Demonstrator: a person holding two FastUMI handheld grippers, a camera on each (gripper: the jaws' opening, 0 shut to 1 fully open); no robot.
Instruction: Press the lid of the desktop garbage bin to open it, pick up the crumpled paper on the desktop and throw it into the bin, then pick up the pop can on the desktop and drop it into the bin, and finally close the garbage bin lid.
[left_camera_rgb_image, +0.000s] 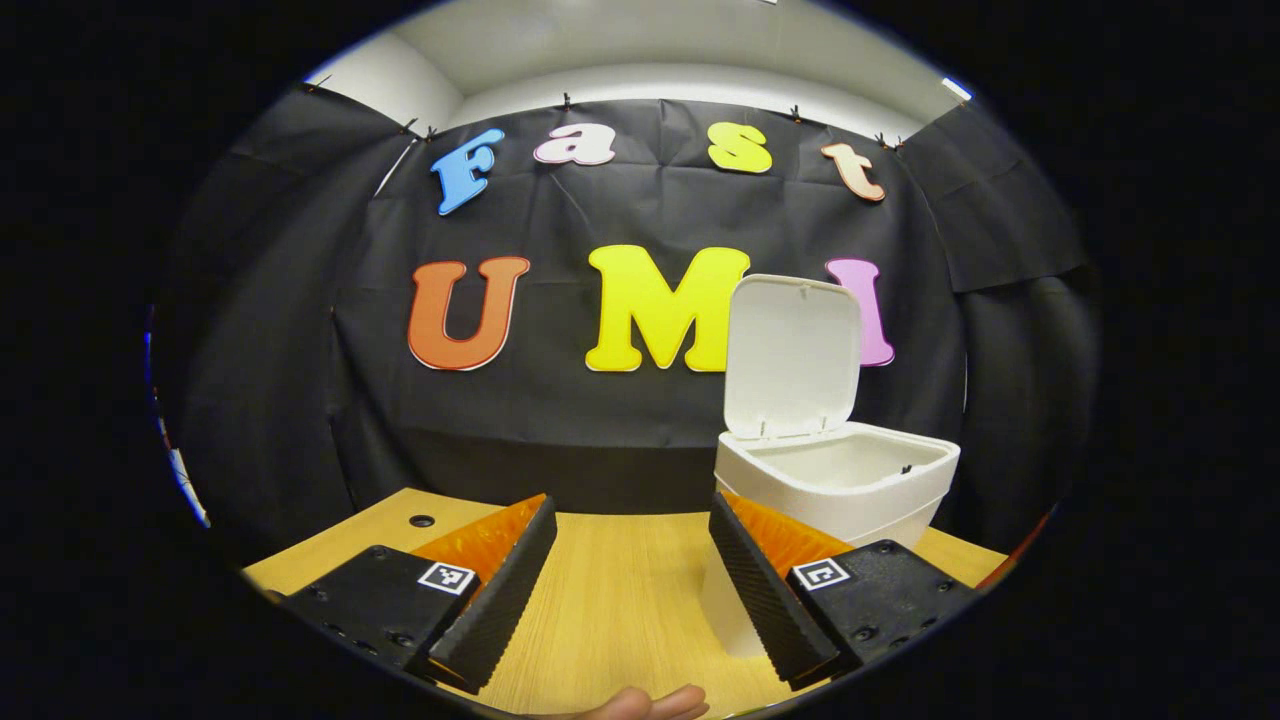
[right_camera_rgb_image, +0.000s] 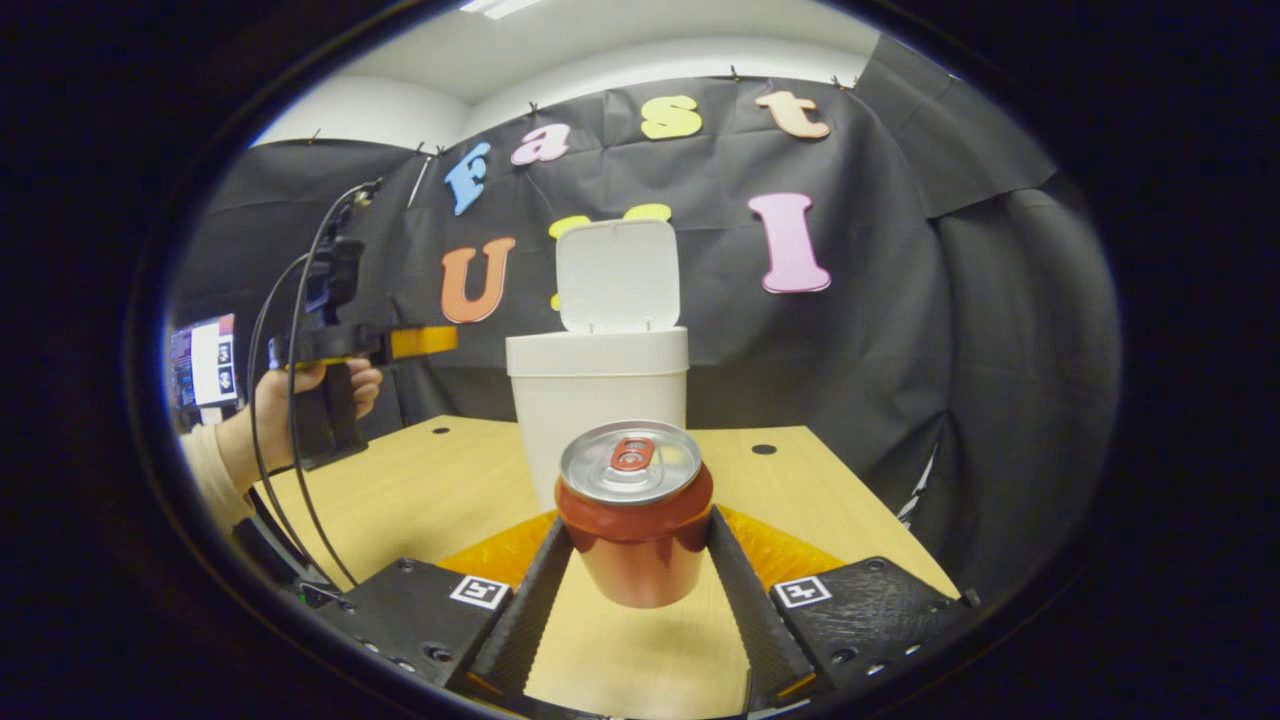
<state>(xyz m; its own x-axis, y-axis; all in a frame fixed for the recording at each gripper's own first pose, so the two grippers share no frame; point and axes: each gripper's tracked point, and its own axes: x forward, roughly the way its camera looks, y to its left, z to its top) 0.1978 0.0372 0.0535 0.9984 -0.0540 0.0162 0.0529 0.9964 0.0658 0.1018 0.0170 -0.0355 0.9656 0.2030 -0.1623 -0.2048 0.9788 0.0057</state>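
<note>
1. Right hand-held gripper (right_camera_rgb_image: 637, 590): in the right gripper view both fingers press on the sides of the pop can (right_camera_rgb_image: 634, 525), one on each side. The can is upright, with its silver top and pull tab facing up, and its base sits clear of the table (right_camera_rgb_image: 420, 490).
2. Garbage bin (right_camera_rgb_image: 597, 400): in the right gripper view it stands on the table directly behind the can. Its lid (right_camera_rgb_image: 617, 275) is raised and stands upright at the rear edge.
3. Left hand-held gripper (left_camera_rgb_image: 632, 585): in the left gripper view its fingers are spread wide with nothing between them, above the table surface (left_camera_rgb_image: 620, 600).
4. In the left gripper view the bin (left_camera_rgb_image: 835, 485) lies just beyond the finger on the right side of the picture, with its lid (left_camera_rgb_image: 793, 355) up and the interior exposed.
5. The right gripper view also shows the left hand-held gripper (right_camera_rgb_image: 425, 342) farther off at the left, held by a hand (right_camera_rgb_image: 275, 400), level with the bin rim.
6. Crumpled paper: its position cannot be told.
</note>
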